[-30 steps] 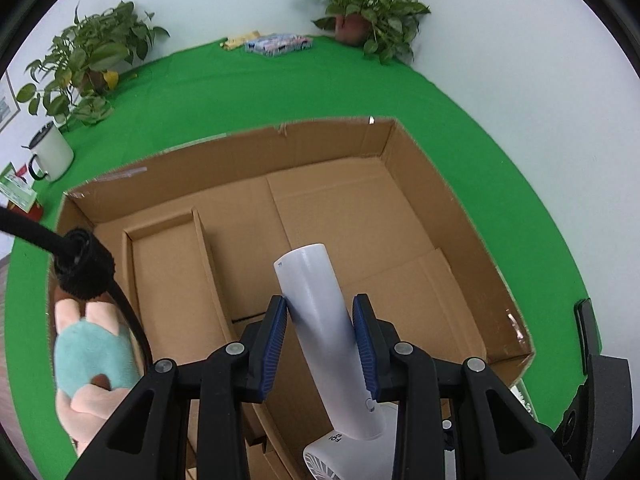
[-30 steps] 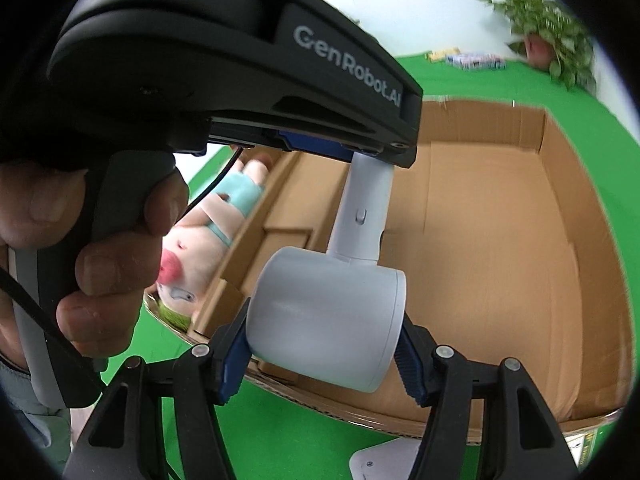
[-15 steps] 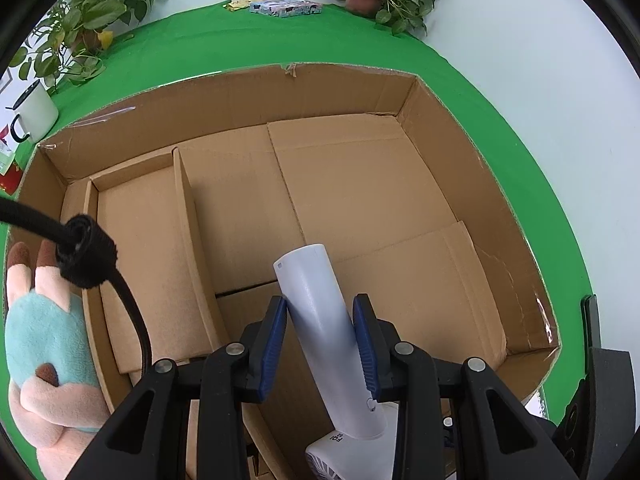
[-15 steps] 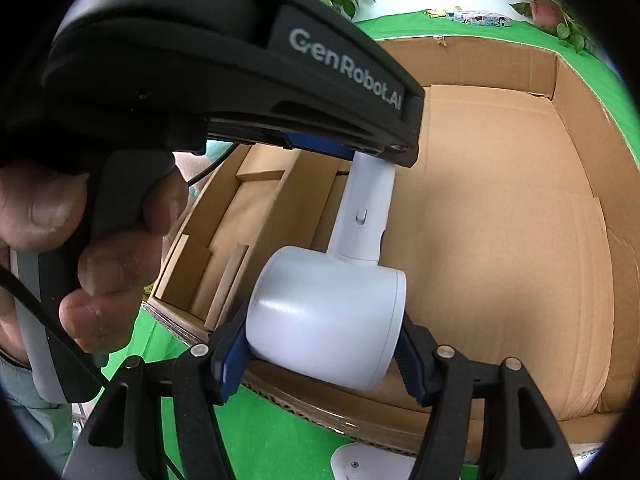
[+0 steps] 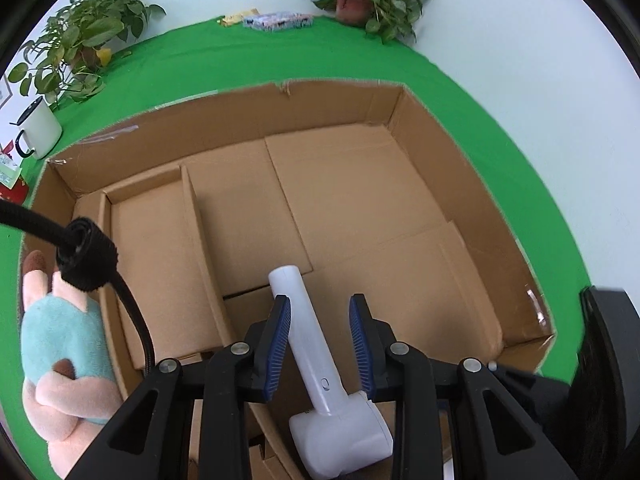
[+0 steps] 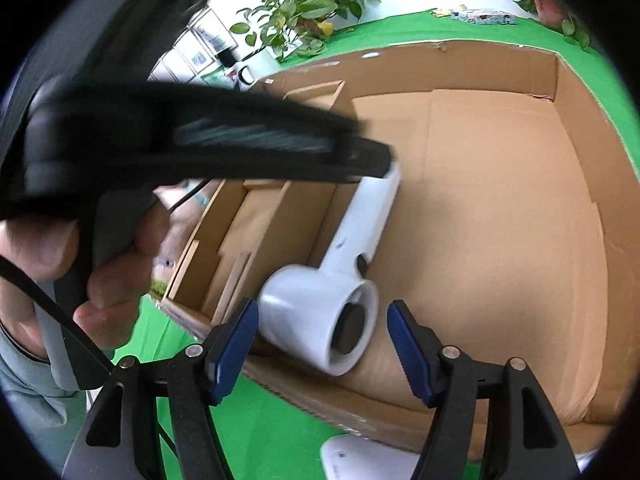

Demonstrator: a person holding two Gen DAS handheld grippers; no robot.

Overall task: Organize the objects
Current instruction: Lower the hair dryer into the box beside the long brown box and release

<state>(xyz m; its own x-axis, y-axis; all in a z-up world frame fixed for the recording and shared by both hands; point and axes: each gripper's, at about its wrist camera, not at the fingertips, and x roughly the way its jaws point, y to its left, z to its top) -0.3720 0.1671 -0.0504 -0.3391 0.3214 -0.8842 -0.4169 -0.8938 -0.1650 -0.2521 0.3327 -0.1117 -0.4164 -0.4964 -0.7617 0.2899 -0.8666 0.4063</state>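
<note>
white plastic hair dryer (image 5: 320,376) lies in big brown cardboard box (image 5: 400,216) on green worktop (image 5: 256,60). left hand-held gripper (image 5: 320,344) open around handle, not squeezing. right hand-held gripper (image 6: 322,344) just opening, pads off barrel.

no text legible, gripper lettering blurred

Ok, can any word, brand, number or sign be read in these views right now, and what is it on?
No text can be read.
left gripper: pale lettering on its side, motion-blurred, unreadable.
hair dryer: small mark on the handle, too small.
packets at the table's far edge: print too small.
card near the mug: print too small.
</note>
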